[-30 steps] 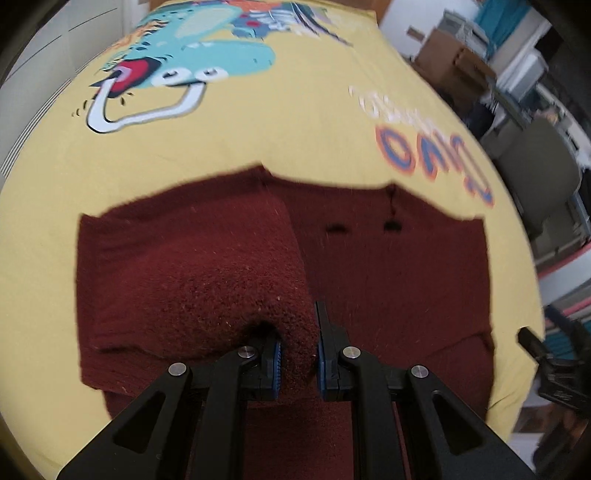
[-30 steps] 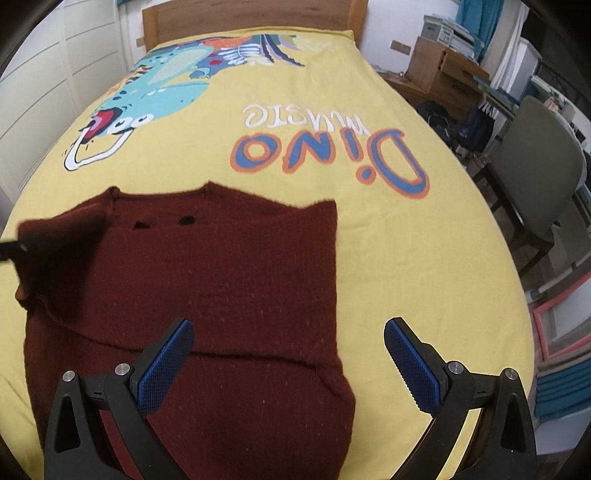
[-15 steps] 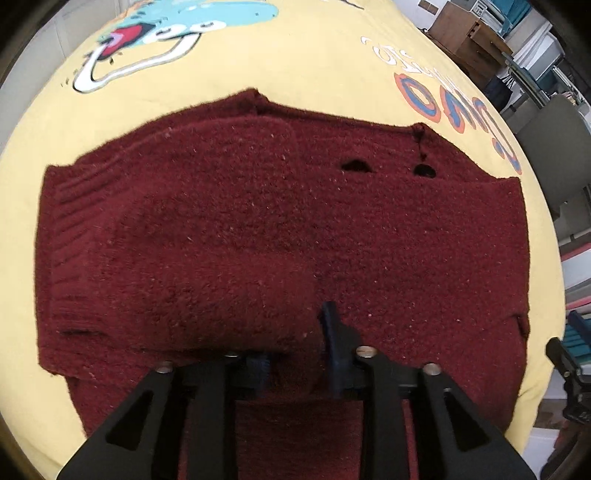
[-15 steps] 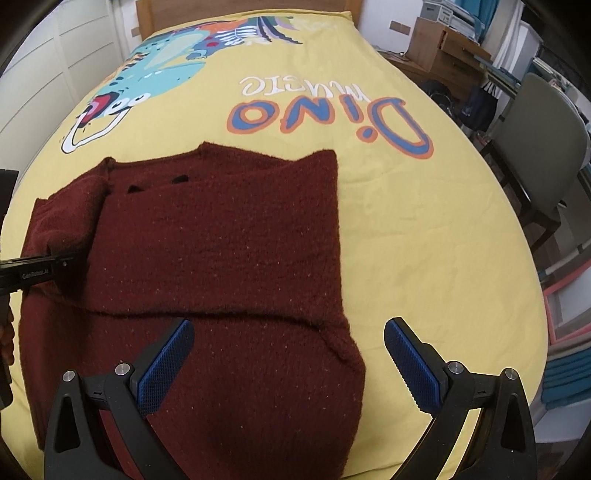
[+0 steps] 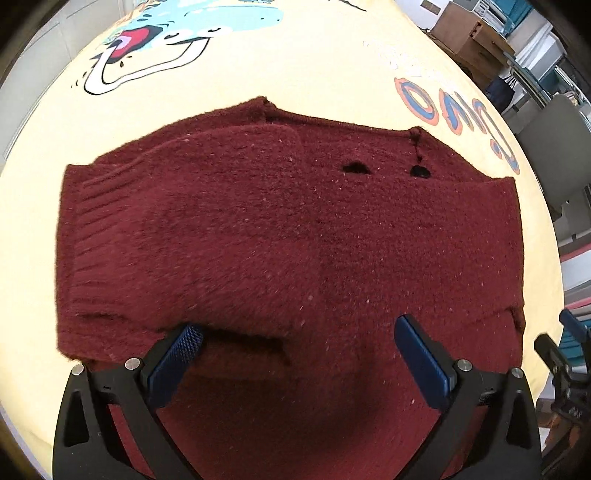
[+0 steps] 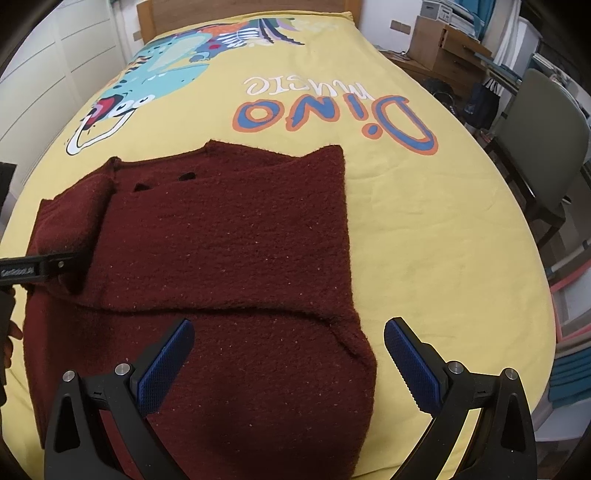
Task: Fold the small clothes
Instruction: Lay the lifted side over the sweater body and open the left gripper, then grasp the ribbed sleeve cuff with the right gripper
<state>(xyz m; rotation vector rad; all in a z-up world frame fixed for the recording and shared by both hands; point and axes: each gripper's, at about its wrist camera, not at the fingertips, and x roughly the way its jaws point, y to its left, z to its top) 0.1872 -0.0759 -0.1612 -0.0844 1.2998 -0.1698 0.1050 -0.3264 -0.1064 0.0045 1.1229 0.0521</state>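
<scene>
Yellow bedspread [image 6: 424,229] bears maroon sweater [image 5: 295,240]; left tongs [image 5: 295,354] and right tongs [image 6: 288,354] released; headboard [image 6: 240,9] only rightward.

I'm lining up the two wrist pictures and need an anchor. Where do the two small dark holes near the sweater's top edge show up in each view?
Left wrist: the holes sit upper right of centre, in the dark red sweater.
Right wrist: the holes sit upper left, near the sweater's far edge.
Shared landmark: the "Dino" lettering on the yellow bedspread, at the right edge in the left wrist view.
</scene>
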